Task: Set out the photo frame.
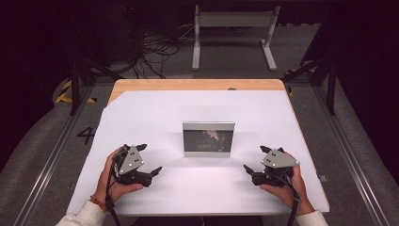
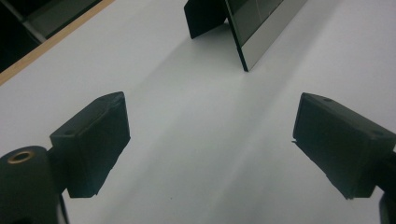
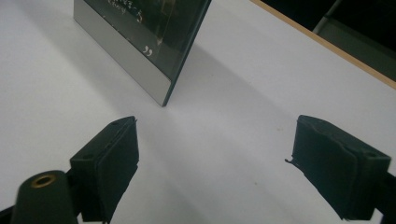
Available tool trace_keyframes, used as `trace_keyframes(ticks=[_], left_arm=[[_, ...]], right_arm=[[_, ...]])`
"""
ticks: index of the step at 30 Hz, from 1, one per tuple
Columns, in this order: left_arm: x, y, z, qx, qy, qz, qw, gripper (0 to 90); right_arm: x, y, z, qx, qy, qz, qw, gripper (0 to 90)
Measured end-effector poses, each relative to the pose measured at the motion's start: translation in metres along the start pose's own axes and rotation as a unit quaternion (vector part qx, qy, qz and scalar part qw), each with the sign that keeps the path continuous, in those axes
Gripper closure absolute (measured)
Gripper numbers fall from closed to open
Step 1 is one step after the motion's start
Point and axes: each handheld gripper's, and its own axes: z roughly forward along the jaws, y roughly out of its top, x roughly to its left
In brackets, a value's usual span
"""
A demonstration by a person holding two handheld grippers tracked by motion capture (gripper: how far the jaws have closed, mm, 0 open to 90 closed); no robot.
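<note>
Standing between both grippers' spread fingers (image 1: 157, 169), the picture frame (image 1: 208, 139) goes untouched.

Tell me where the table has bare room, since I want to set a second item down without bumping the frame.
Bare white cover lies behind the picture frame up to the wooden edge, and in front of it between the left gripper and right gripper. Both hold their jaws open and empty. The tightest spots are beside the frame, near each gripper.

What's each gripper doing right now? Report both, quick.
Left gripper: open, holding nothing, resting on the white table cover left of the picture frame.
Right gripper: open, holding nothing, right of the frame.
</note>
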Motion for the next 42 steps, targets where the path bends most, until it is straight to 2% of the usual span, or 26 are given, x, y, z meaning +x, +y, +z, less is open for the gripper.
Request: trace_keyframes(ticks=[6,7,11,15,21,23,27,29,32,33,36,38,41,42], left_arm=[[0.002,-0.01,-0.006,0.006,0.001,-0.003,1.0,11.2],[0.003,-0.012,-0.008,0.006,0.003,-0.008,0.9999,11.2],[0.005,-0.018,-0.012,0.007,0.006,-0.015,0.9998,11.1],[0.007,-0.027,-0.019,0.005,0.004,-0.029,0.9995,11.0],[0.01,-0.038,-0.028,0.011,0.007,-0.033,0.9994,10.9],[0.011,-0.041,-0.032,0.012,0.011,-0.032,0.9994,10.7],[0.016,-0.049,-0.043,0.002,0.016,-0.049,0.9987,10.8],[0.017,-0.053,-0.047,0.007,0.023,-0.047,0.9986,10.7],[0.02,-0.061,-0.054,-0.004,0.025,-0.07,0.9973,10.7],[0.021,-0.063,-0.056,-0.002,0.026,-0.07,0.9972,10.8],[0.02,-0.068,-0.058,-0.001,0.027,-0.077,0.9967,10.7],[0.021,-0.073,-0.06,-0.002,0.023,-0.091,0.9955,10.8],[0.02,-0.08,-0.062,0.008,0.024,-0.101,0.9946,11.1],[0.02,-0.082,-0.064,0.004,0.023,-0.107,0.994,11.1]], right_arm=[[0.0,-0.007,-0.006,0.0,0.0,0.004,1.0,14.8],[0.0,-0.008,-0.007,0.001,-0.001,0.006,1.0,14.4],[-0.002,-0.015,-0.012,-0.001,-0.006,0.018,0.9998,12.8],[-0.006,-0.022,-0.019,-0.004,-0.008,0.03,0.9995,12.8],[-0.009,-0.032,-0.026,-0.006,-0.016,0.046,0.9988,12.8],[-0.009,-0.036,-0.027,-0.003,-0.02,0.045,0.9988,12.8],[-0.012,-0.043,-0.032,-0.007,-0.024,0.06,0.9979,12.8],[-0.014,-0.046,-0.034,-0.007,-0.025,0.066,0.9975,12.8],[-0.016,-0.049,-0.038,-0.013,-0.028,0.079,0.9964,12.7],[-0.017,-0.051,-0.04,-0.014,-0.031,0.084,0.9959,12.5],[-0.016,-0.053,-0.04,-0.012,-0.031,0.083,0.996,12.5],[-0.016,-0.054,-0.039,-0.012,-0.029,0.087,0.9957,12.4],[-0.014,-0.055,-0.036,-0.006,-0.032,0.08,0.9962,12.2],[-0.014,-0.054,-0.036,-0.009,-0.028,0.084,0.996,12.2]])
